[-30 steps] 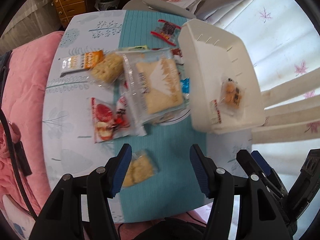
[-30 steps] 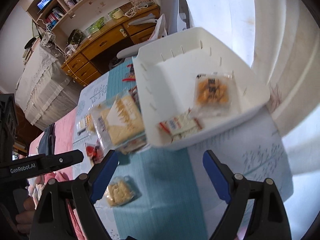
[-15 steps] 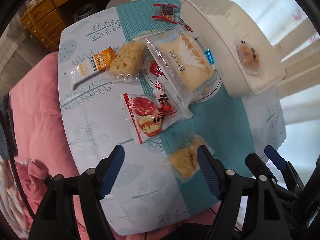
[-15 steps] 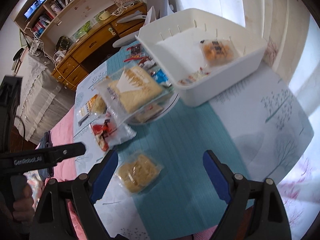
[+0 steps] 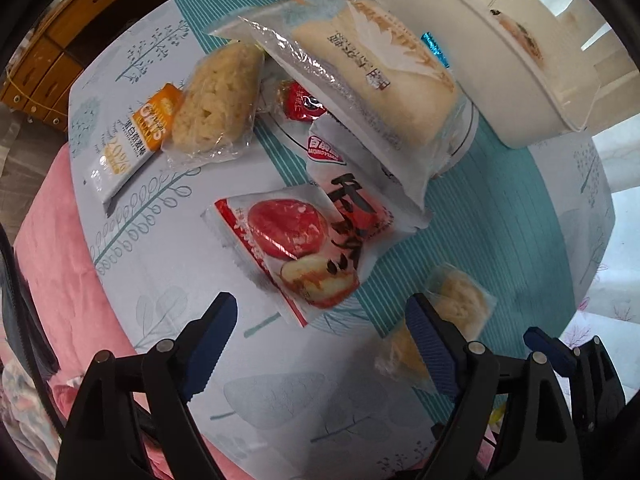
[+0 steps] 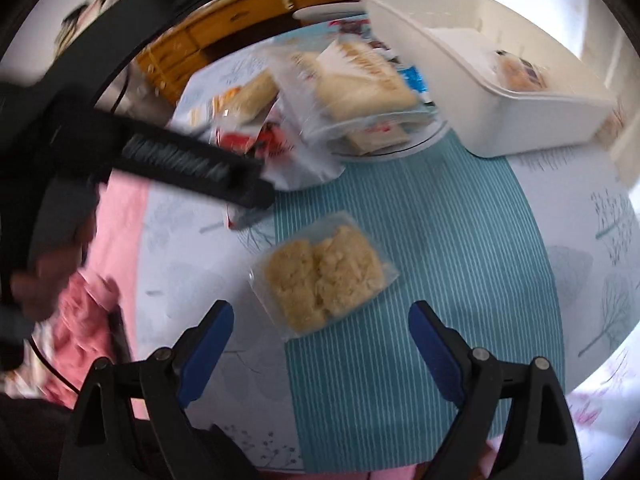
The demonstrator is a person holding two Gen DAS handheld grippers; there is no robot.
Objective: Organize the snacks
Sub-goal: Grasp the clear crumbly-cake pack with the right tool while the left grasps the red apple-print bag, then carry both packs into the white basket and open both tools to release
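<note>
Snack packets lie on a round table. My left gripper (image 5: 320, 340) points straight down, its jaws opening with nothing between them, just short of a red-and-white snack packet (image 5: 296, 240). A small clear packet of crumbly yellow cake (image 5: 456, 304) lies partly behind its right finger. My right gripper (image 6: 320, 344) hangs over that same cake packet (image 6: 324, 276), jaws wide and still opening, pads clear of it. A white bin (image 6: 500, 92) at the back right holds a small orange snack (image 6: 516, 68). The left gripper (image 6: 192, 164) shows as a black blur.
A large bread packet (image 5: 372, 76) lies on a pile beside the bin (image 5: 480, 40). An oats bar (image 5: 136, 140) and a rice-cake packet (image 5: 216, 100) lie at the left. A pink cushion (image 5: 52, 248) borders the table. A person's hand (image 6: 40, 272) holds the left gripper.
Both grippers came down closer to the table. The left one's jaws widened and its view rolled. The right one moved from above the bin to above the small yellow cake packet.
</note>
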